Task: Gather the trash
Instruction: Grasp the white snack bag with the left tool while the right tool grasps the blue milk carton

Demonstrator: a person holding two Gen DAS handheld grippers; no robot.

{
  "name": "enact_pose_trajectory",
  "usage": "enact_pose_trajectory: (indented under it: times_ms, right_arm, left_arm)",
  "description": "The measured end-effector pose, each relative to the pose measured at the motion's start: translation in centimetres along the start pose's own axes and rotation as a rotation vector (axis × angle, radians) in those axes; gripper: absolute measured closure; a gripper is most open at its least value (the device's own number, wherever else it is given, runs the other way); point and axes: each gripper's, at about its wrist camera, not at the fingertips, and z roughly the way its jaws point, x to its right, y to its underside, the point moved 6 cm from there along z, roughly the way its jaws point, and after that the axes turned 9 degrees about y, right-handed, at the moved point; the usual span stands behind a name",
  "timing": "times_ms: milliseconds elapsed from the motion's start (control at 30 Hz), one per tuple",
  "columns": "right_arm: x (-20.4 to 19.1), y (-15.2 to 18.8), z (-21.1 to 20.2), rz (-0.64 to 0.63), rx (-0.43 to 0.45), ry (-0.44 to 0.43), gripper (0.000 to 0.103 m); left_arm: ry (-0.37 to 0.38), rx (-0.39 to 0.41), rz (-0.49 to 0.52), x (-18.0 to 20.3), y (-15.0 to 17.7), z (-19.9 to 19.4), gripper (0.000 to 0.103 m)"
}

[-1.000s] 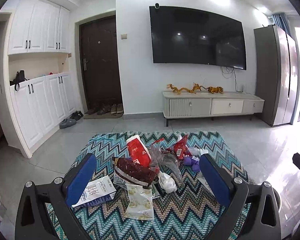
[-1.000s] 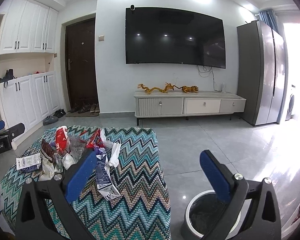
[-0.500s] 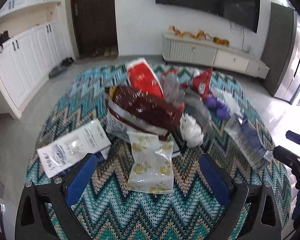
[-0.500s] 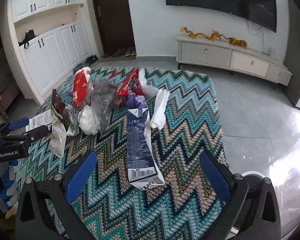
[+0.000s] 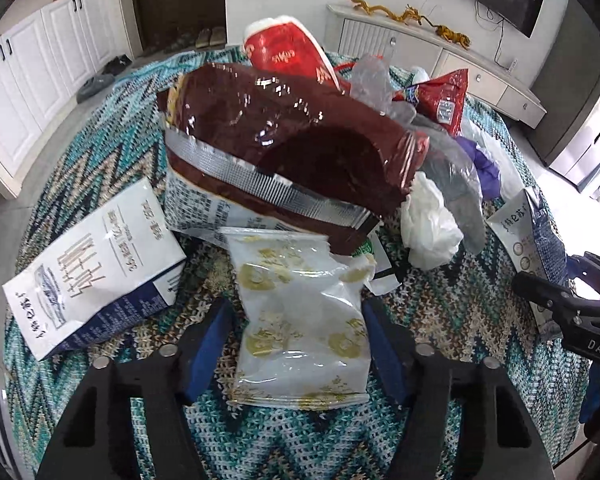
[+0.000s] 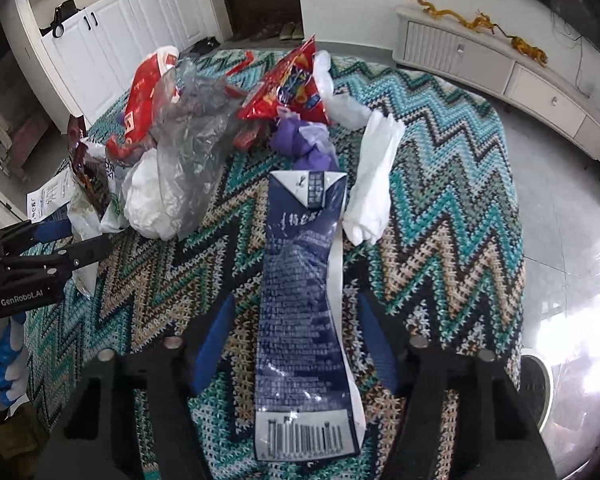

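Observation:
Trash lies heaped on a table under a zigzag knit cloth (image 5: 100,128). In the left wrist view my left gripper (image 5: 298,340) points down with its jaws closing. A clear wrapper with gold prints (image 5: 304,312) lies between the blue pads, and I see no firm press on it. In the right wrist view my right gripper (image 6: 296,340) is closing too. A flattened dark blue carton (image 6: 300,300) lies lengthwise between its pads, with a gap on each side. The left gripper (image 6: 48,256) shows at the left edge of that view.
Behind the wrapper lie a dark red snack bag (image 5: 292,148), a white-and-navy carton (image 5: 96,268), a red pouch (image 5: 288,52) and crumpled tissue (image 5: 432,224). Clear plastic (image 6: 192,140), a red snack bag (image 6: 292,84) and white paper (image 6: 372,184) lie beyond the blue carton. A bin (image 6: 536,372) stands on the floor at the right.
Both grippers have come down and tilted toward the table, close over the trash. Their jaws have narrowed, the left around the gold-print wrapper and the right around the blue carton.

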Motion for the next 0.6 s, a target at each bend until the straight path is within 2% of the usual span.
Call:
enact_pose_trajectory:
  times_ms: [100, 167, 367, 400, 433, 600]
  right_arm:
    - [-0.1, 0.3, 0.3, -0.001, -0.012, -0.011, 0.062]
    - [0.0, 0.5, 0.6, 0.004, -0.016, -0.015, 0.066]
    - [0.3, 1.3, -0.4, 0.026, -0.005, -0.039, 0.069]
    - [0.2, 1.3, -0.5, 0.027, -0.001, -0.041, 0.069]
    - [0.2, 1.4, -0.8, 0.029, 0.002, -0.042, 0.069]
    - [0.2, 2.4, -2.4, 0.035, 0.019, -0.046, 0.069]
  left_arm:
    - [0.014, 0.004, 0.009, 0.1, 0.2, 0.1, 0.045]
    - [0.029, 0.007, 0.003, 0.1, 0.3, 0.0, 0.047]
    - [0.075, 0.006, 0.004, 0.2, 1.2, -0.9, 0.06]
    - [0.078, 0.007, 0.008, 0.3, 1.4, -1.1, 0.063]
    - [0.084, 0.006, 0.013, 0.5, 1.6, -1.2, 0.072]
    - [0.123, -0.002, 0.012, 0.8, 2.1, -1.9, 0.079]
